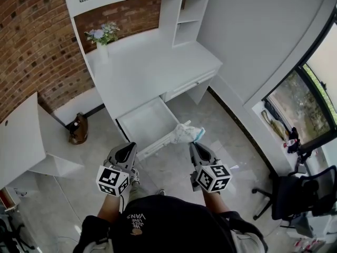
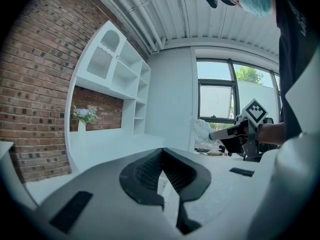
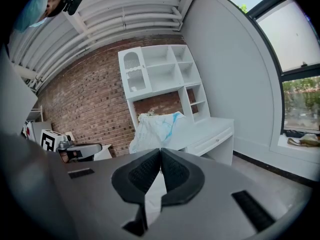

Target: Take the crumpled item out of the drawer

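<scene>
Fingers of the right gripper (image 3: 160,150) clamp the crumpled item (image 3: 156,126) at their tips; left gripper (image 2: 162,151) fingers together, empty.

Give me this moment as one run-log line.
left gripper: shut, empty | right gripper: shut on crumpled item | crumpled item: held up, out of drawer | drawer: open

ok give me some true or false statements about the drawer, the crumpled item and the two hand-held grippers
1. The drawer stands open. True.
2. The crumpled item lies inside the drawer. False: it is out of the drawer, clamped in the right hand-held gripper.
3. The left hand-held gripper holds a cup. False: its jaws are shut on nothing.
4. A vase of flowers stands on the desk. True.
</scene>
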A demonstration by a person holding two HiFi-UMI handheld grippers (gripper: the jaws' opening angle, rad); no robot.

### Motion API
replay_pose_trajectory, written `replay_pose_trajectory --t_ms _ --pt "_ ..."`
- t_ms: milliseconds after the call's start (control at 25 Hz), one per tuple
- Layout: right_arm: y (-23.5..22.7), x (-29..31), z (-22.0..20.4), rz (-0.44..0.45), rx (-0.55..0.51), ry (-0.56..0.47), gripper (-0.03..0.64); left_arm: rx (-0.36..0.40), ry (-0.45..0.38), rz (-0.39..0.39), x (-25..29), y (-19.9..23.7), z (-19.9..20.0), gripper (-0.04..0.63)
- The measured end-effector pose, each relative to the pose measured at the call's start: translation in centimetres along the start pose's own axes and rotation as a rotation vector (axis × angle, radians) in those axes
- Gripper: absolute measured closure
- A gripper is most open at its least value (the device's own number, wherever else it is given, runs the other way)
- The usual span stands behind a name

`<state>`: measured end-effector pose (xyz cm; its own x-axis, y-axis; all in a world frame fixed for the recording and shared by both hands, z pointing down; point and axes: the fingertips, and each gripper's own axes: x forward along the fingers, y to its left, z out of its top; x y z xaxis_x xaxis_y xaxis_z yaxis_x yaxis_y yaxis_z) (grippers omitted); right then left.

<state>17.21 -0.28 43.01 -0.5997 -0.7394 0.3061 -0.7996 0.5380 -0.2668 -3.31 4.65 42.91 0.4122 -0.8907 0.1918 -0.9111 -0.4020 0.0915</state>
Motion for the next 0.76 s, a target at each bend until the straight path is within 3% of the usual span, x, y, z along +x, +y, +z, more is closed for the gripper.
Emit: replay_pose_trajectory --t_ms 760 --pt "-0.1 -1.7 -1.0 0.023 0.01 -0.016 0.612 0.005 -0.011 0.026 -1.7 -2.5 -0.8 0.589"
